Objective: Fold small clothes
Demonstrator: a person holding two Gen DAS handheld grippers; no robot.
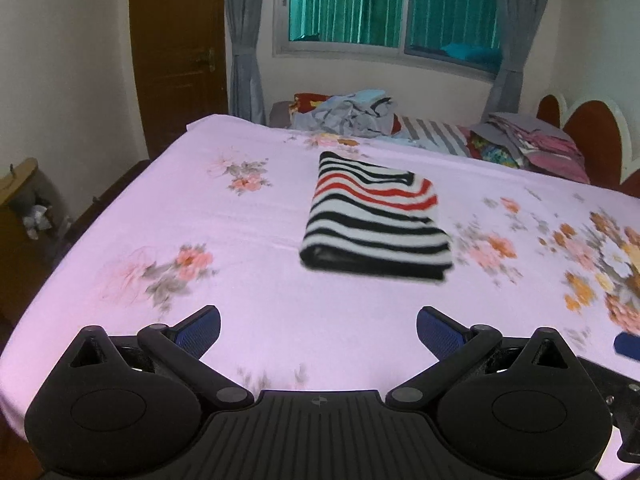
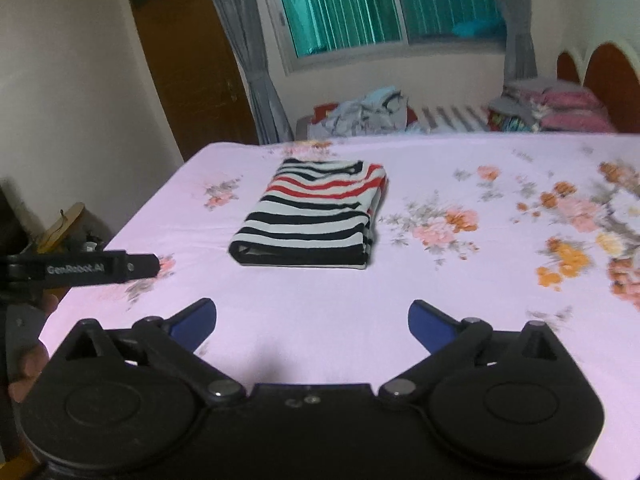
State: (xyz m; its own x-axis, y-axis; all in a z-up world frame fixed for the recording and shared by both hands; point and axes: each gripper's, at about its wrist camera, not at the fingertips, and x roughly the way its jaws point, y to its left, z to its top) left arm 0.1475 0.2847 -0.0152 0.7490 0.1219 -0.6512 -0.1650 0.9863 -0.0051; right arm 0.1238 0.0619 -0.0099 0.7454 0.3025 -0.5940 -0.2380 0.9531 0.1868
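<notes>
A striped garment (image 1: 376,216), black, white and red, lies folded into a neat rectangle on the pink floral bedsheet (image 1: 248,264). It also shows in the right wrist view (image 2: 316,216). My left gripper (image 1: 318,330) is open and empty, held above the sheet well short of the garment. My right gripper (image 2: 312,326) is open and empty too, also back from the garment. The left gripper's body (image 2: 84,268) shows at the left edge of the right wrist view.
A heap of unfolded clothes (image 1: 352,114) lies at the far edge of the bed. A stack of folded clothes (image 1: 528,144) sits by the headboard (image 1: 592,128) at the far right. A brown door (image 1: 176,52) and a curtained window (image 1: 384,4) stand beyond.
</notes>
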